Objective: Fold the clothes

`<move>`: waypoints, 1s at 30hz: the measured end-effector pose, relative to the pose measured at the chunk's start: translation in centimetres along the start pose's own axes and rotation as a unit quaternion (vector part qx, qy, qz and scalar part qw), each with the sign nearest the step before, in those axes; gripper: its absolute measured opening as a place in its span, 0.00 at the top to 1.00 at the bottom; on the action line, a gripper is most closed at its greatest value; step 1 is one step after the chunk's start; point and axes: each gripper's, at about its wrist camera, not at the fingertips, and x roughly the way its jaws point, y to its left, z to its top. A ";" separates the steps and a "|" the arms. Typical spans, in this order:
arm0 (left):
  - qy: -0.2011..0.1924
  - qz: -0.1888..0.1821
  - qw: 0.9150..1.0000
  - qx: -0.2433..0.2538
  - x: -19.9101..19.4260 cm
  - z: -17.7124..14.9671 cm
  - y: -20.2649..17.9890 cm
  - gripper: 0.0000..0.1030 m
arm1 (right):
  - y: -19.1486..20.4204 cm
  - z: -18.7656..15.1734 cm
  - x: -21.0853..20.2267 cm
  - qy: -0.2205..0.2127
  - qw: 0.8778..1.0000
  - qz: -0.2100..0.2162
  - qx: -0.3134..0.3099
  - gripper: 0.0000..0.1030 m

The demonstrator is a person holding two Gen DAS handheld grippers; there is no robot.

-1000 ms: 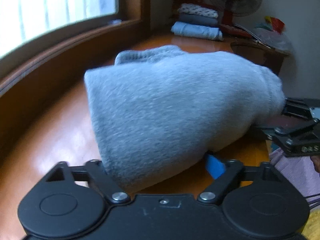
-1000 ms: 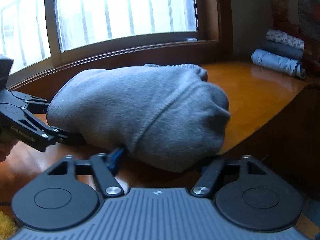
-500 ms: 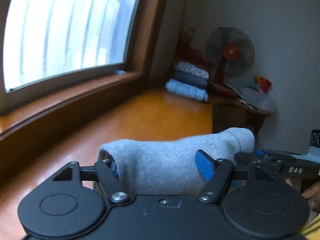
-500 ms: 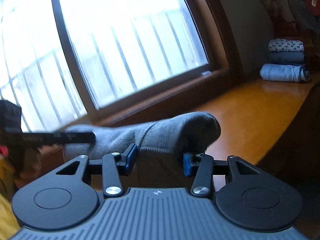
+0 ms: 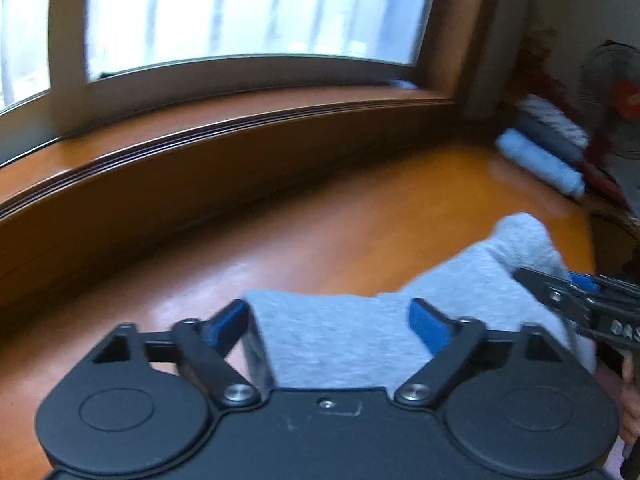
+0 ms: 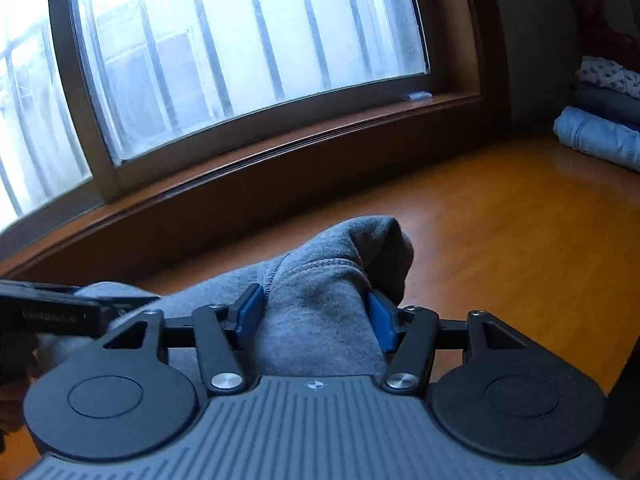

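Left wrist view: grey sweatshirt (image 5: 340, 340), bottom centre above the wooden surface (image 5: 360, 220), sits between the opening left tongs (image 5: 326, 326). Right tongs (image 6: 316, 316), also opening, straddle its bunched end. Soft, thick, floppy; best gripped by folded edges.

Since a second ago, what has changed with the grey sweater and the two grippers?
The grey sweater, which lay bundled on the wooden table, was gripped at both ends and lifted off it. Now the jaws of the left gripper and the right gripper are opening, with cloth still between them. The left pads look slack; the right ones still touch the cloth. The stack of folded clothes by the wall stayed put.
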 end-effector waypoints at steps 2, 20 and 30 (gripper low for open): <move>-0.001 -0.005 1.000 0.004 -0.3 0.4 0.1 0.12 | -0.5 -0.7 0.0 -0.009 1.000 -0.003 0.012 0.33; -0.015 -0.009 0.987 0.162 -4.3 -4.1 -7.1 0.00 | 1.2 -0.3 -2.6 -0.021 0.997 0.024 -0.066 0.40; -0.053 -0.014 0.989 0.138 -8.2 -3.9 -5.4 0.01 | 1.4 0.3 -9.7 -0.086 0.994 0.003 -0.062 0.18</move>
